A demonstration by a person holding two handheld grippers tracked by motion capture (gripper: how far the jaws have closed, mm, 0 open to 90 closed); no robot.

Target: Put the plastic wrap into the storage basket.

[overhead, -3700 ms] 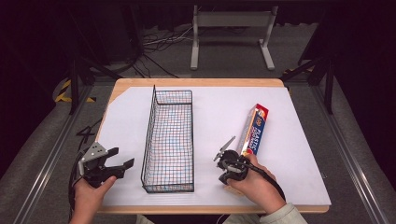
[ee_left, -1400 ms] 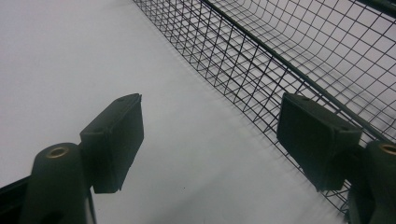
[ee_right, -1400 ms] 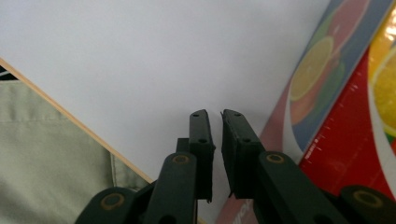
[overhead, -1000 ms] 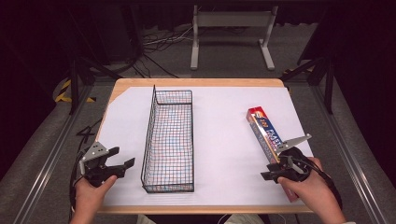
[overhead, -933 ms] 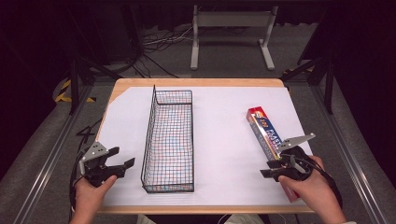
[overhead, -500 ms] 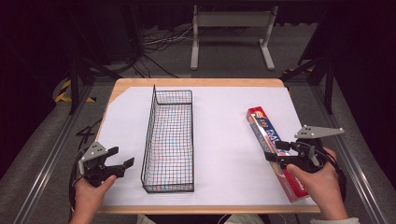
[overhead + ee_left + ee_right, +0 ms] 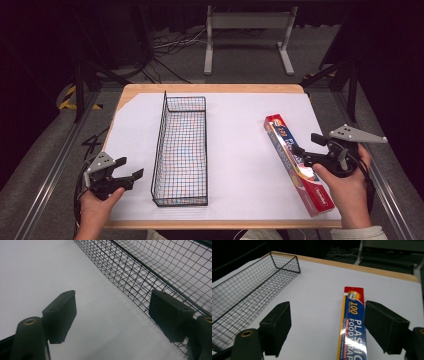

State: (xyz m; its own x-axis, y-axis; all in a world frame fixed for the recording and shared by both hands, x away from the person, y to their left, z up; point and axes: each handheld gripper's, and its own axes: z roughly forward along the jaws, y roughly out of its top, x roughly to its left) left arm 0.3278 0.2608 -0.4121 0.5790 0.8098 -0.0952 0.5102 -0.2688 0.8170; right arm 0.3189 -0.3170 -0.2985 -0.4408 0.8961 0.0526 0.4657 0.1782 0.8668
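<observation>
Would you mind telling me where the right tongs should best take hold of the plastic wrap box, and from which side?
Probably mid-length, across its narrow width, coming down from above. The plastic wrap box lies flat on the white table cover, long and slim, so only its long sides fit between open jaws. The right tongs already hover open over it.

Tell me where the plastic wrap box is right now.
In the high view the plastic wrap box lies flat on the right side of the white table, angled toward the near right corner, with the open right gripper over its middle and the wire basket well to its left.
</observation>
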